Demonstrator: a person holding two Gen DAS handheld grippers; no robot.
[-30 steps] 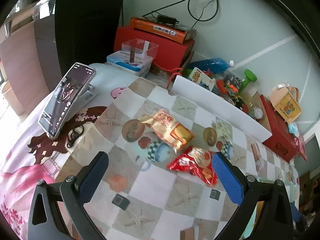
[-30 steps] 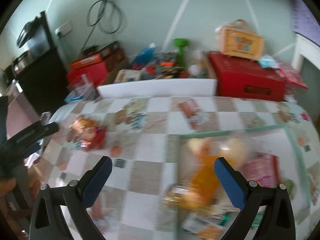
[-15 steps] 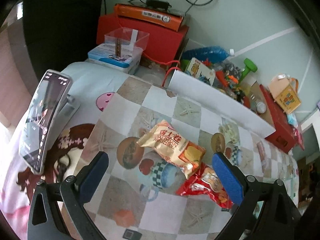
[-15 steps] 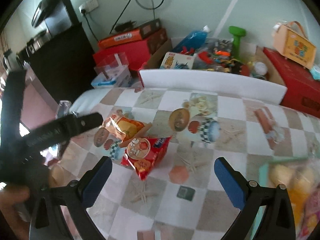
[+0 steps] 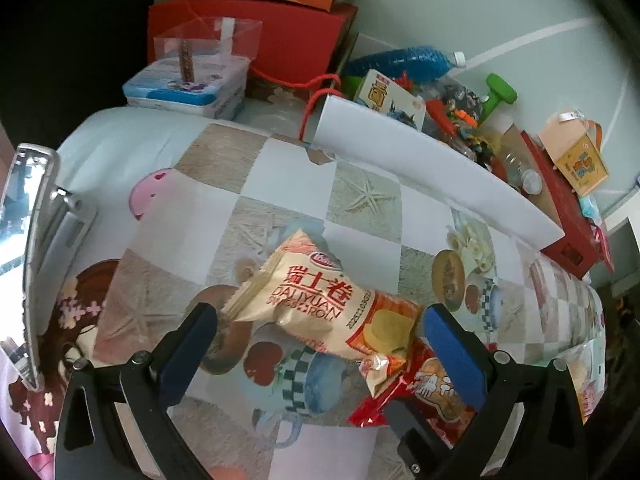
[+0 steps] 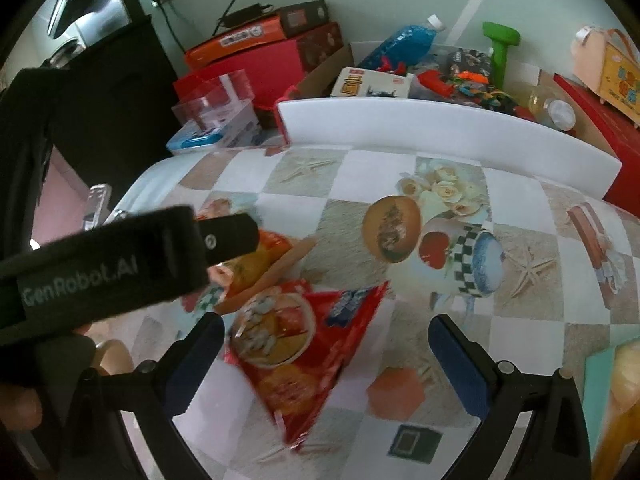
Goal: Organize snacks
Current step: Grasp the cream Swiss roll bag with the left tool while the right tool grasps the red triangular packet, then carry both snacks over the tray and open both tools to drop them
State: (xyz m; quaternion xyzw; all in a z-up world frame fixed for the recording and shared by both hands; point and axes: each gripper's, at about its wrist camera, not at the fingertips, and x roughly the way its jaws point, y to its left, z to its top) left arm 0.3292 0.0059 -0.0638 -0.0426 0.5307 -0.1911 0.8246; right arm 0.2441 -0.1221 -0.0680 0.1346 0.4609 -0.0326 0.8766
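Hard to read in the right wrist view: most of the cream Swiss roll packet (image 6: 256,264), blocked by the black body of the left gripper (image 6: 224,236) crossing in front, with only an orange corner showing. Blurred too, the red snack bag (image 6: 296,344) lying on the checkered tablecloth (image 6: 520,320). Cut off at the right edge, a teal-rimmed tray (image 6: 600,364) with yellowish packets, contents unreadable.

Clear only in the left wrist view: the Swiss roll packet (image 5: 324,304) lying between the widely spread tips of the left gripper (image 5: 320,340), touched by neither pad, its lower end overlapping the red snack bag (image 5: 424,384), itself half covered by the right-hand finger. Seen edge-on at the left, a phone on a stand (image 5: 36,256), screen unreadable.

Right gripper (image 6: 326,352) spread wide as well, holding nothing, the red bag between its tips. Behind the white board (image 6: 440,132), a clutter of boxes and toys.
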